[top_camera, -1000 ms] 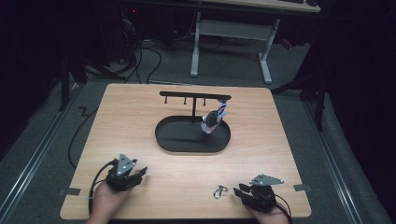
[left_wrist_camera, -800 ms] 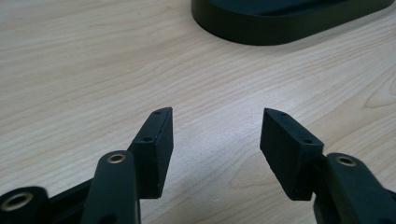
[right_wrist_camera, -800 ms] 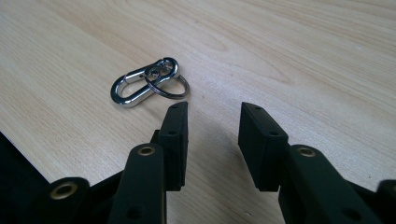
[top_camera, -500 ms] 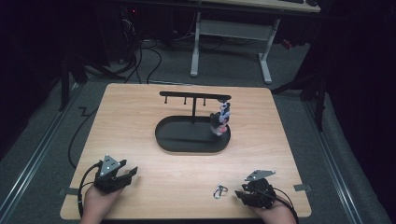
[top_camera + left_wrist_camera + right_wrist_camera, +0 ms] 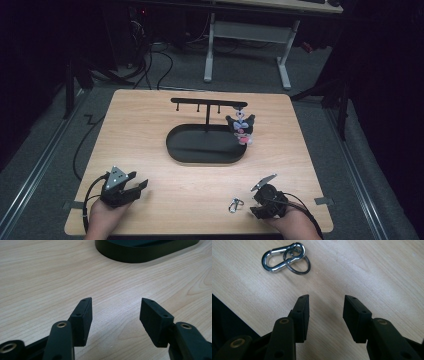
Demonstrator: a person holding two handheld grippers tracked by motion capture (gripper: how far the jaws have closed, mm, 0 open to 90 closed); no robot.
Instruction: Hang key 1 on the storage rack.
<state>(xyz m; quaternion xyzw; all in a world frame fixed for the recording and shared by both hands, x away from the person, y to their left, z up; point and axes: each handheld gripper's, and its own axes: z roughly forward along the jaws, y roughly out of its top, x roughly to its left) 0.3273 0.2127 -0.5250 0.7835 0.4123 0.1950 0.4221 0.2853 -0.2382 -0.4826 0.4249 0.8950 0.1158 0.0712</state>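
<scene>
Dark floor and a pale desk frame lie beyond the wooden table (image 5: 150,130), whose middle carries a black oval stand (image 5: 205,147) with a hook rail, where a plush charm (image 5: 241,129) already hangs at the right end over the tray. Near the front edge, the left tongs (image 5: 139,187) rest at the left, jaws wide apart with only bare wood between them. At the right, the right tongs (image 5: 325,308) have just been opening, nothing between them, aimed at the carabiner keyring (image 5: 284,258) lying just beyond on the wood. One item seems hung; the keyring is not yet picked up.
</scene>
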